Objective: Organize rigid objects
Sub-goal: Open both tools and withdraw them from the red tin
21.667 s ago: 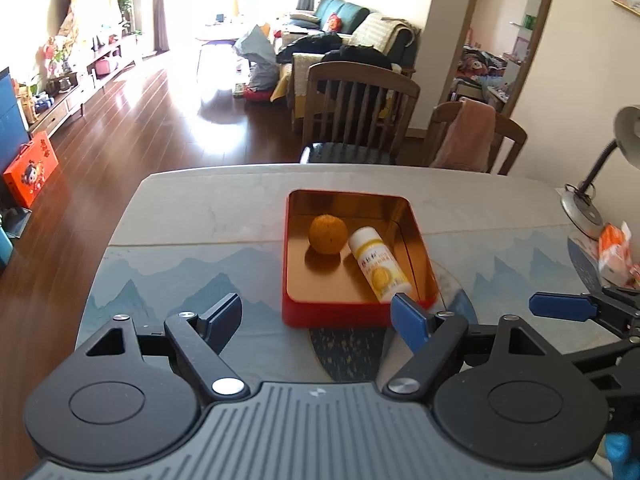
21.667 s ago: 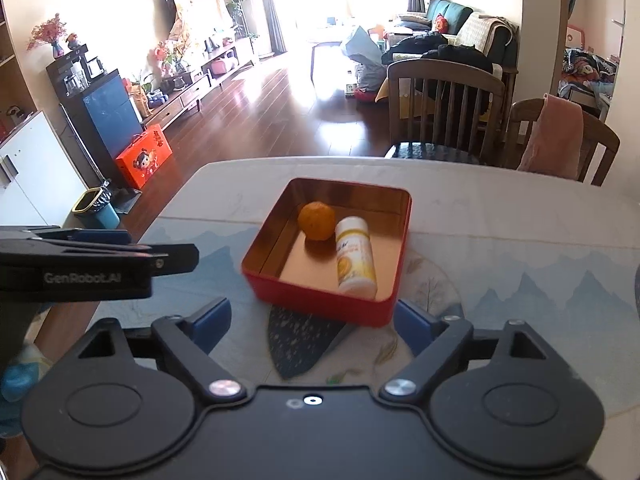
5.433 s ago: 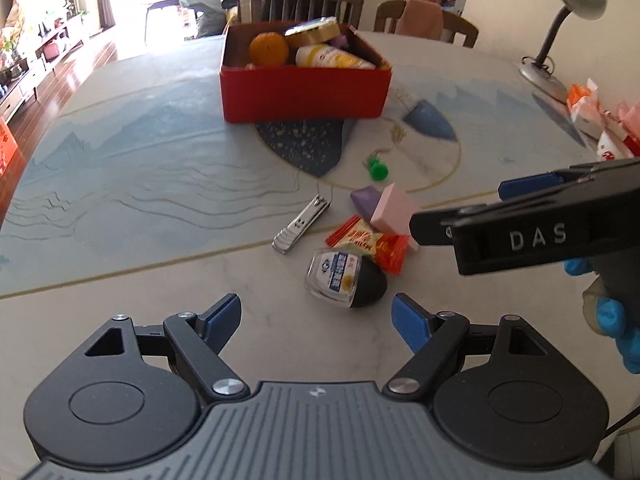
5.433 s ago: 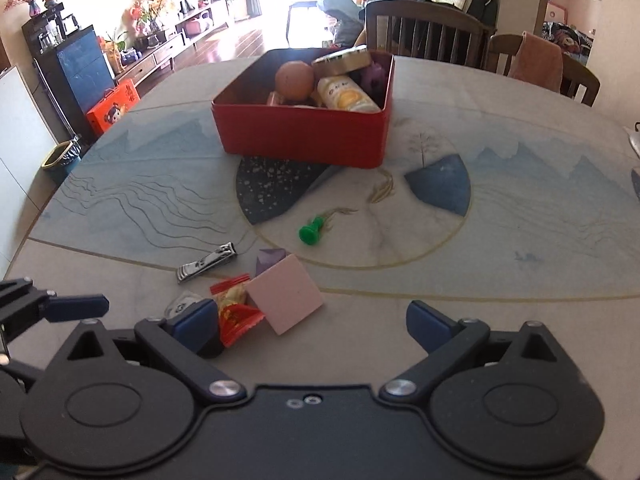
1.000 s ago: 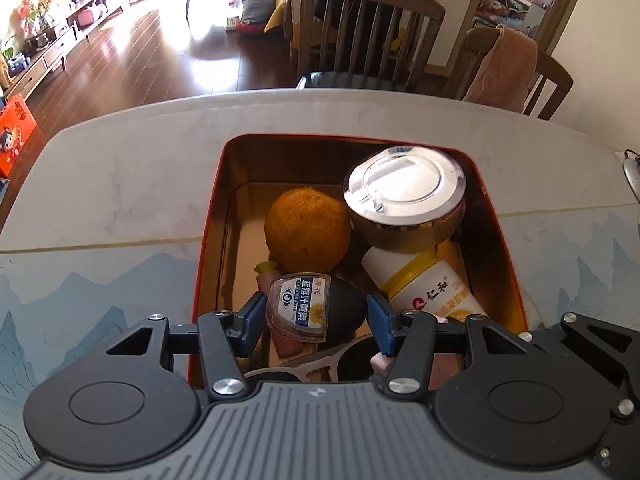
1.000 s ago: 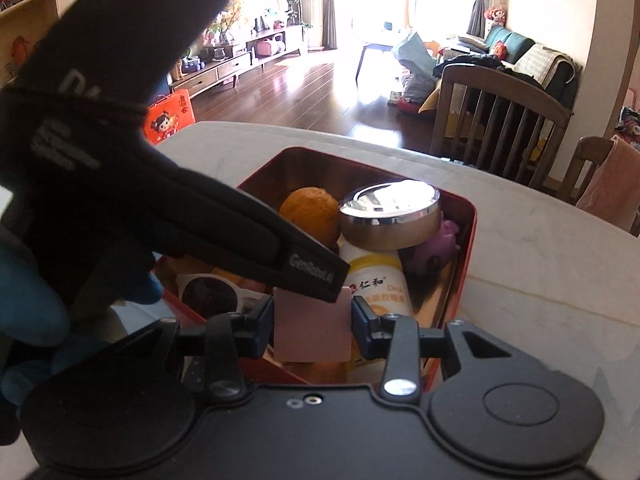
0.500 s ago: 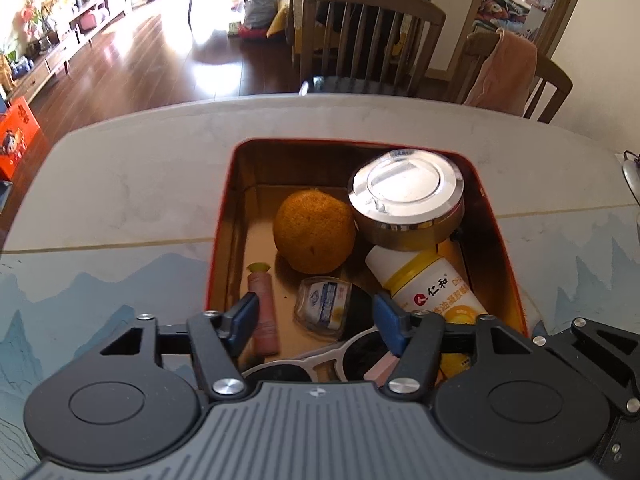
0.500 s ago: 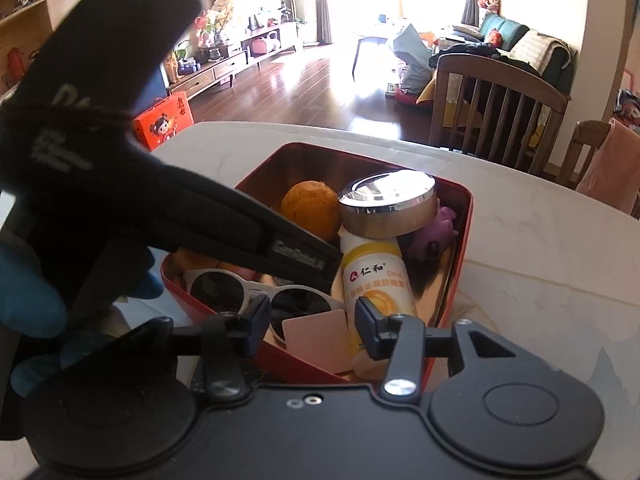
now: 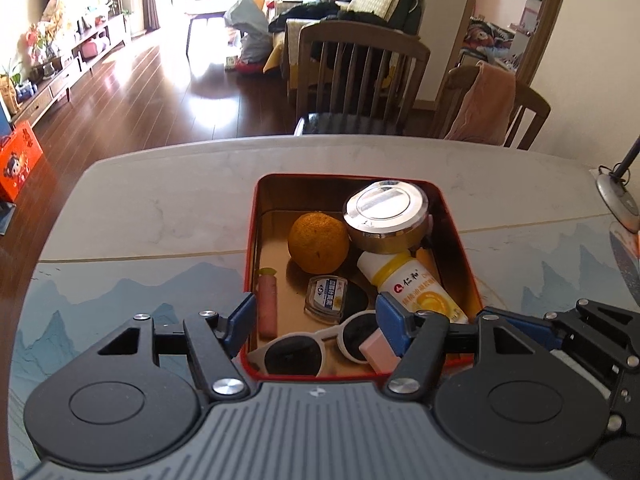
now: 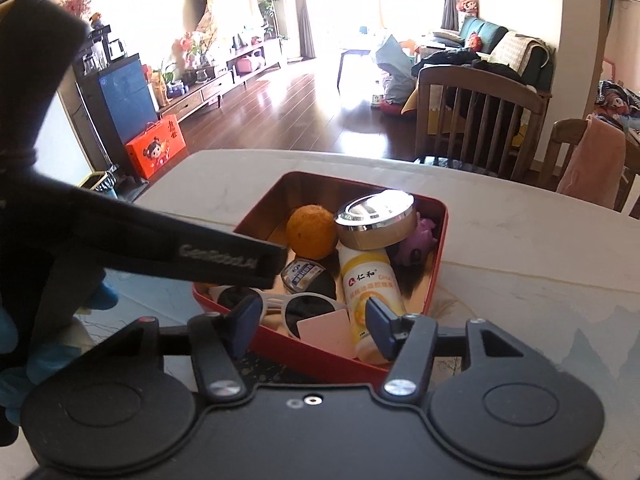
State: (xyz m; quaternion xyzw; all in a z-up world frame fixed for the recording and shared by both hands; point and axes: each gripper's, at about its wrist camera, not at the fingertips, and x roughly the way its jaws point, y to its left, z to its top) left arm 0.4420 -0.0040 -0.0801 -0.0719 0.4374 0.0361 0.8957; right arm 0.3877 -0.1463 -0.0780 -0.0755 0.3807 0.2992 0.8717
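A red tin box (image 9: 250, 248) (image 10: 439, 256) on the table holds an orange (image 9: 318, 242), a round silver-lidded tin (image 9: 386, 216), a white and yellow bottle (image 9: 412, 284), a small black-based jar (image 9: 332, 298) (image 10: 306, 276), white sunglasses (image 9: 312, 346), a pink block (image 9: 378, 354) (image 10: 326, 330), a pink tube (image 9: 267, 304) and a purple toy (image 10: 420, 240). My left gripper (image 9: 316, 320) is open and empty over the box's near edge. My right gripper (image 10: 312, 322) is open and empty, just above the pink block.
The box stands on a pale table with a blue mountain-print mat (image 9: 132, 292). Wooden chairs (image 9: 360, 80) stand at the far edge. A lamp base (image 9: 616, 200) sits at the right. The left gripper's body (image 10: 120, 240) fills the left of the right wrist view.
My left gripper let go of the small jar, which now lies in the box. My right gripper let go of the pink block in the box. Both opened and drew back.
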